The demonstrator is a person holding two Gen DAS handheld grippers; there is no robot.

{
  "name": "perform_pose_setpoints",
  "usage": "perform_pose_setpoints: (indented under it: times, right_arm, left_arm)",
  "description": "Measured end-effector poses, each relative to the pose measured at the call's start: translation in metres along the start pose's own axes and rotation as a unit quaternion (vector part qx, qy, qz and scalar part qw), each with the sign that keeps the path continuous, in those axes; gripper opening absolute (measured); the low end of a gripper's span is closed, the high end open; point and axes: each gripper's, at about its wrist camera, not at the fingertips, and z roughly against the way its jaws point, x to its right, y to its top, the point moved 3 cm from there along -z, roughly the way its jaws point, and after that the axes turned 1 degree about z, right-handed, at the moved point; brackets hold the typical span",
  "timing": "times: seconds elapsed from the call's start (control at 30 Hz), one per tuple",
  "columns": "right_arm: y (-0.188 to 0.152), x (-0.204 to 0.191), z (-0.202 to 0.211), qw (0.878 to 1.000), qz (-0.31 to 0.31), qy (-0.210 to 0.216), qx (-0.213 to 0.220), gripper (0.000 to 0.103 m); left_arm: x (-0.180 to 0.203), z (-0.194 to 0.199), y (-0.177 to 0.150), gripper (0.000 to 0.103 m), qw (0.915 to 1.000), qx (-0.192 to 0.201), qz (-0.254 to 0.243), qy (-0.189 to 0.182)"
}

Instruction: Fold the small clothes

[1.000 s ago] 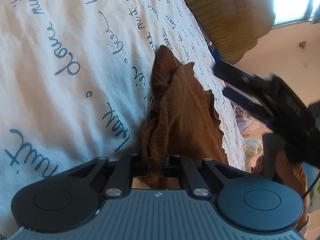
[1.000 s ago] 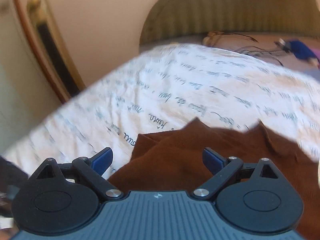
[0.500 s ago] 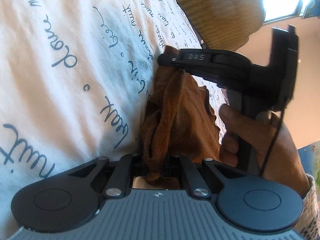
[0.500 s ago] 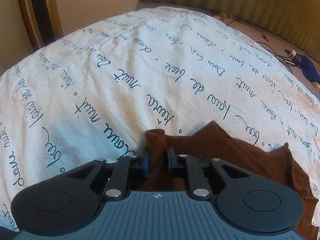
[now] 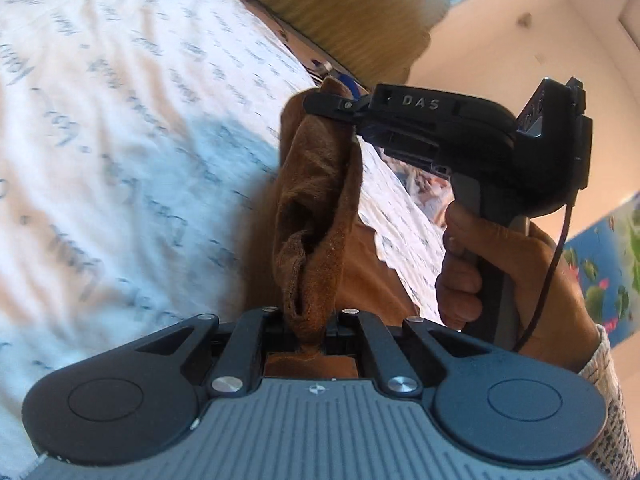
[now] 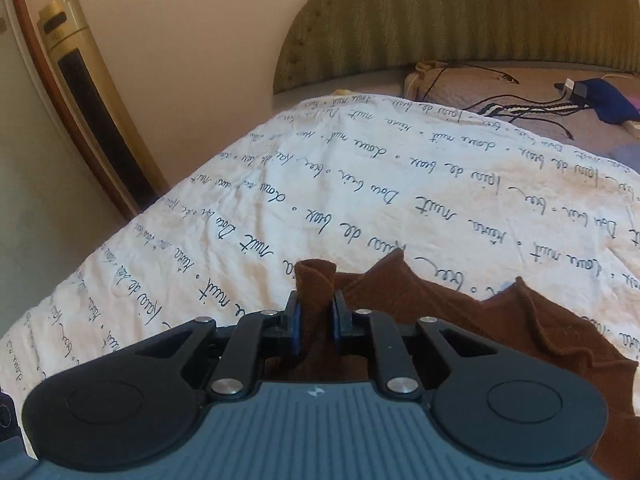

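Note:
A small brown garment [image 5: 320, 208] hangs stretched between both grippers above the white bedsheet with dark script [image 5: 120, 140]. My left gripper [image 5: 308, 322] is shut on one bunched edge of it. In the left wrist view my right gripper [image 5: 332, 110], held by a hand [image 5: 500, 276], pinches the far edge. In the right wrist view the right gripper [image 6: 316, 316] is shut on a fold of the brown garment [image 6: 460, 320], whose remainder trails to the right over the sheet [image 6: 360, 200].
A green padded headboard [image 6: 460, 20] stands behind the bed. Cables, a charger and a blue cloth [image 6: 600, 100] lie on the grey cover near it. A gold tower fan [image 6: 92, 92] stands by the wall at left.
The right gripper came down open onto the garment's edge and shut on it. Both grippers then rose, lifting the garment off the sheet; the left has rolled.

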Motion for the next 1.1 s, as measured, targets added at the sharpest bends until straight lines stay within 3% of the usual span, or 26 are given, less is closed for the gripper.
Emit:
perform_pose_setpoints:
  times: [0.17,0.47,0.7,0.83,1.03,1.1]
  right_arm:
    - [-0.031,0.059,0.05,0.998,-0.043,0.013,0.034,0.012]
    - [-0.123,0.178,0.128,0.989,-0.125,0.005,0.08,0.012]
    - [-0.178,0.218,0.178,0.981,-0.159,-0.014,0.113,0.012]
    - [-0.211,0.243,0.189,0.979,-0.169,-0.044,0.102,0.012]
    - [-0.252,0.263,0.161,0.977,-0.182,-0.091,0.066,0.013]
    - [-0.254,0.268,0.154,0.972,-0.208,-0.083,0.075,0.021]
  left_arm:
    - [0.035,-0.031,-0.018,0.007,0.9985,-0.035,-0.038,-0.018]
    - [0.088,-0.101,-0.06,0.007,0.9879,-0.107,-0.106,-0.037]
    - [0.123,-0.144,-0.093,0.007,0.9767,-0.152,-0.144,-0.046]
    - [0.134,-0.162,-0.11,0.007,0.9678,-0.179,-0.174,-0.032]
    - [0.141,-0.188,-0.123,0.007,0.9542,-0.215,-0.208,-0.003]
    - [0.143,-0.186,-0.12,0.02,0.9546,-0.22,-0.201,-0.007]
